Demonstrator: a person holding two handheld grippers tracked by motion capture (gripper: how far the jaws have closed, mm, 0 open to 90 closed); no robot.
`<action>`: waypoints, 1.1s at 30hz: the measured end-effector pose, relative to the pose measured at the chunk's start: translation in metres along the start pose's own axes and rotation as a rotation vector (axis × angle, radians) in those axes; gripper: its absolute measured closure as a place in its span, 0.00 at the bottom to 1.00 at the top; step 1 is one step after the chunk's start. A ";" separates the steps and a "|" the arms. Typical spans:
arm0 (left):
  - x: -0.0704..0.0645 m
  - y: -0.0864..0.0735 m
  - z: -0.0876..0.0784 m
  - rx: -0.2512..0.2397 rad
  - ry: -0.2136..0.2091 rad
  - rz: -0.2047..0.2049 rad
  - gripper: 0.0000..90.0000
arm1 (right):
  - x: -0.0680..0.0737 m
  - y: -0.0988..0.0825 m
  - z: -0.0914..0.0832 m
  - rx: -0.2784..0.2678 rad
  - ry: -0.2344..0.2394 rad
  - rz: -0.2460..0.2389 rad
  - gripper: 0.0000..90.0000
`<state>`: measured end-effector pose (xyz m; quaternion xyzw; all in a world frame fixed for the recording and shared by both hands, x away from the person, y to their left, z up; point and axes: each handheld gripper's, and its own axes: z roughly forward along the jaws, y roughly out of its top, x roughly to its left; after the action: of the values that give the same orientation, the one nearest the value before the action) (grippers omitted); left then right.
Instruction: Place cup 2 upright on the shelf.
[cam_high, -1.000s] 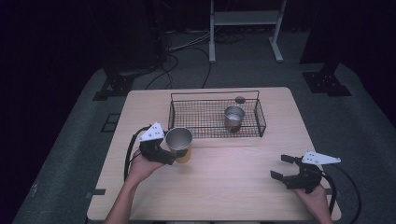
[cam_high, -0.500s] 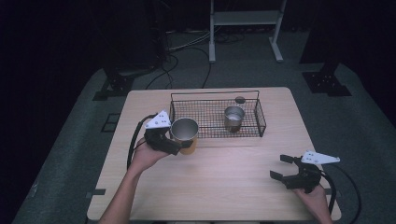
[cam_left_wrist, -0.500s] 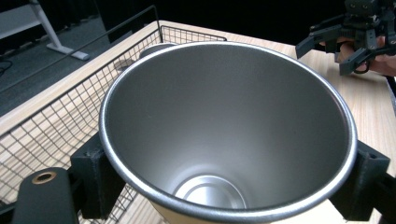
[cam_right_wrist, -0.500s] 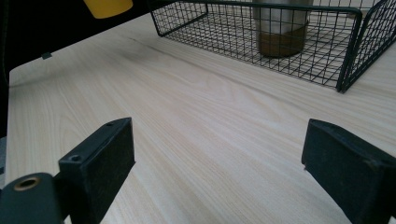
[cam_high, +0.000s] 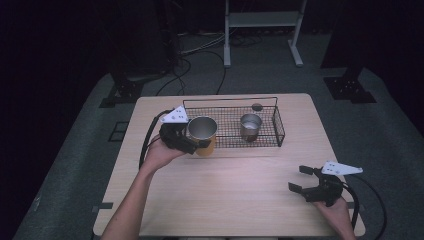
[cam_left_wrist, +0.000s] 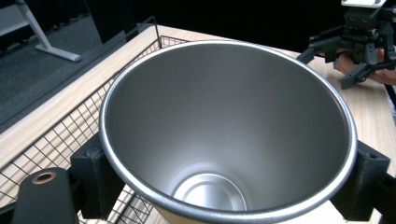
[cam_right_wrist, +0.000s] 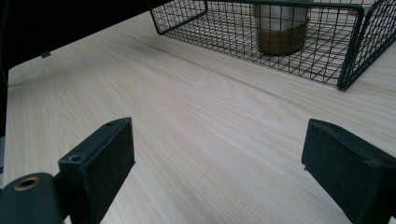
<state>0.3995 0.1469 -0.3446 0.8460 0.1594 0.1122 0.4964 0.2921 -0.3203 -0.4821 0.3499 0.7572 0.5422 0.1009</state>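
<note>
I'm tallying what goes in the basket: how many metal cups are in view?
2. One metal cup is held in the left gripper at the wire basket's near-left corner; the other cup stands upright inside the basket, right of middle. None seem hidden.

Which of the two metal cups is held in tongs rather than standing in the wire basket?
The larger cup, clamped in the left tongs at the basket's left front corner. The smaller cup stands free inside the basket.
</note>
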 end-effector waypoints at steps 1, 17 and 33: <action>0.001 0.001 0.001 0.002 -0.004 -0.002 0.15 | 0.000 0.000 0.000 0.002 0.001 -0.002 0.10; 0.020 0.030 0.008 0.019 -0.019 0.016 0.15 | 0.000 -0.001 0.000 0.017 0.005 -0.008 0.10; 0.039 0.051 0.024 0.039 -0.020 0.010 0.15 | 0.003 0.001 0.002 0.029 0.008 -0.020 0.10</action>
<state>0.4519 0.1195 -0.3106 0.8573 0.1521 0.1034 0.4809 0.2909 -0.3171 -0.4814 0.3414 0.7690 0.5315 0.0983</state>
